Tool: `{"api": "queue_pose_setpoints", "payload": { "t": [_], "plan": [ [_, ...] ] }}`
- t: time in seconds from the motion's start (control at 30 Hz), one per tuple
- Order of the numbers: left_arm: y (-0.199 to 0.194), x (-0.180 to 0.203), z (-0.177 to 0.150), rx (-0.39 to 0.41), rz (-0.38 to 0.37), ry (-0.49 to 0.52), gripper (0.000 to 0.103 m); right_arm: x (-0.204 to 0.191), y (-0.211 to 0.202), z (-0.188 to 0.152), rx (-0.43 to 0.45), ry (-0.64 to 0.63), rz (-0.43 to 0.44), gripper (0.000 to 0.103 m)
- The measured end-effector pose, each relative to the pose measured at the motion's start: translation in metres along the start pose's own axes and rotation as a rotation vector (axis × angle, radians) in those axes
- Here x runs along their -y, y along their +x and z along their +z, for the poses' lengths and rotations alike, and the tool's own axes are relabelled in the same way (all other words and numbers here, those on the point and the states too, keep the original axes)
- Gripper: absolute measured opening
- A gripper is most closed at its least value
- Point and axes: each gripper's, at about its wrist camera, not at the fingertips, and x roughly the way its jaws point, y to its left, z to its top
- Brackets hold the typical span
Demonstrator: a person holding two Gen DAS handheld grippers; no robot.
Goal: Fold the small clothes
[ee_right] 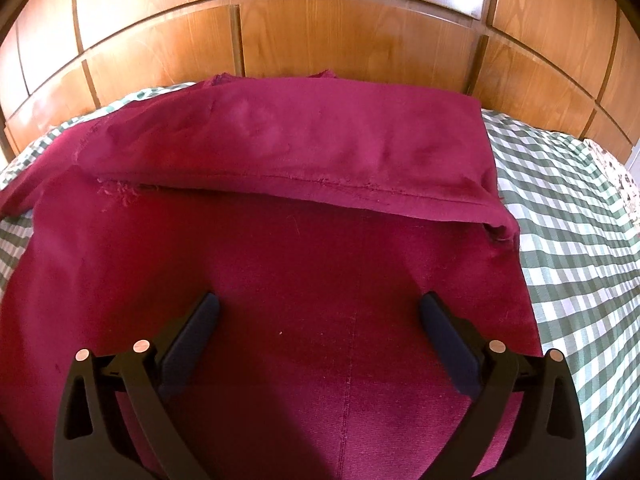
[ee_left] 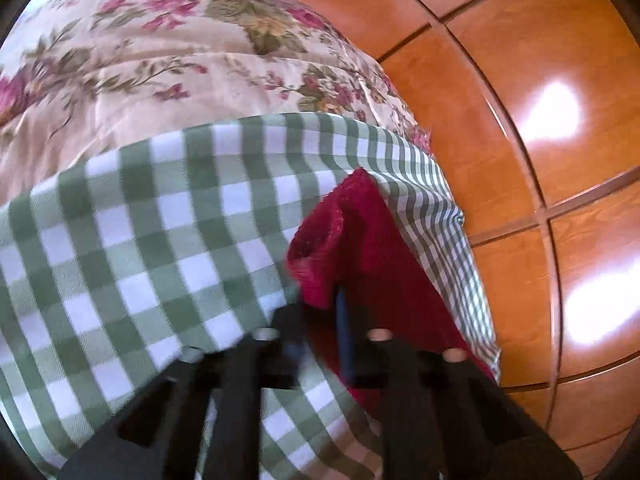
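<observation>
While the left tongs (ee_left: 340, 304) pinch the red garment (ee_right: 280, 280), the right tongs (ee_right: 318, 312) gape empty; no writing shows.

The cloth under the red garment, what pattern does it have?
Green and white checks on the cloth; the left wrist view shows it best.

A crimson garment (ee_right: 280, 264) lies on a green-and-white checked cloth (ee_left: 160, 220), beside a pink-flowered cream bedspread (ee_left: 160, 52).
</observation>
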Motion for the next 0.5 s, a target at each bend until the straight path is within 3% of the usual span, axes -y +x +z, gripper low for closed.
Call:
{"api": "queue_pose_setpoints", "payload": {
  "t": [0.07, 0.27, 0.37, 0.5],
  "plan": [
    [-0.007, 0.011, 0.002, 0.012, -0.025, 0.042, 0.006, 0.0, 0.0, 0.0, 0.001, 0.001, 0.003, 0.099],
    [-0.053, 0.102, -0.037, 0.009, -0.313, 0.253, 0.006, 0.001, 0.001, -0.001, 0.002, 0.005, 0.007, 0.099],
    [-0.069, 0.158, -0.089, -0.048, -0.437, 0.406, 0.007, 0.0, 0.0, -0.001, 0.004, 0.007, 0.009, 0.099],
    [-0.067, 0.204, -0.164, -0.137, -0.497, 0.582, 0.007, 0.0, 0.0, -0.002, 0.006, 0.011, 0.013, 0.099]
  ]
}}
